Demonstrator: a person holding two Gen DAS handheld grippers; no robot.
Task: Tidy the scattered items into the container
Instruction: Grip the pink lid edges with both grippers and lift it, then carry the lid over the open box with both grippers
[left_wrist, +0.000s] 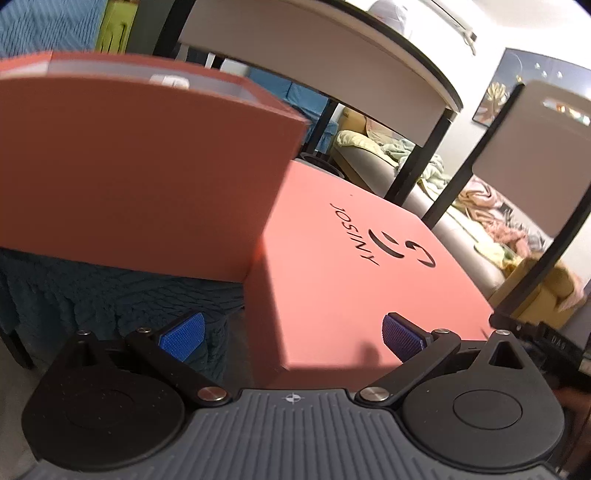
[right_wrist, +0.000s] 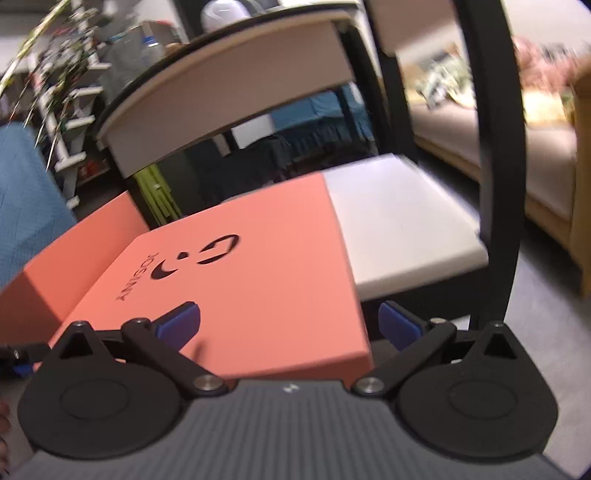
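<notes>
Left wrist view: left gripper (left_wrist: 291, 334) spread wide, blue pads (left_wrist: 183, 334) well apart, straddling the near left corner of a salmon-orange lid (left_wrist: 351, 266) printed "JOSINY" with a black logo. Nothing clamped; one pad sat left of the lid's side wall over a dark blue quilted cover (left_wrist: 92, 288), the other above the lid's top face at lower right of the frame. Filling the upper left of the frame, an orange box (left_wrist: 140, 166) of the same colour, seen side-on, its open top showing a pale inner edge and a small white item (left_wrist: 170, 80) too blurred to identify. Box just beside the lid; contact between them could not be told. Behind, at upper right, a chair (left_wrist: 332, 70) with a pale backrest and black frame, and a sofa (left_wrist: 424, 206) heaped with cloth.

Right wrist view: right gripper (right_wrist: 289, 325) likewise wide open, gripping nothing, one blue pad (right_wrist: 181, 323) over the lid's (right_wrist: 258, 258) top face, the other beyond its right edge. Lid resting on the chair's pale seat (right_wrist: 402, 229) at centre frame, partly covering it. Orange box (right_wrist: 81, 254) at left of the frame, just beside the lid. Picture blurred toward the edges.
</notes>
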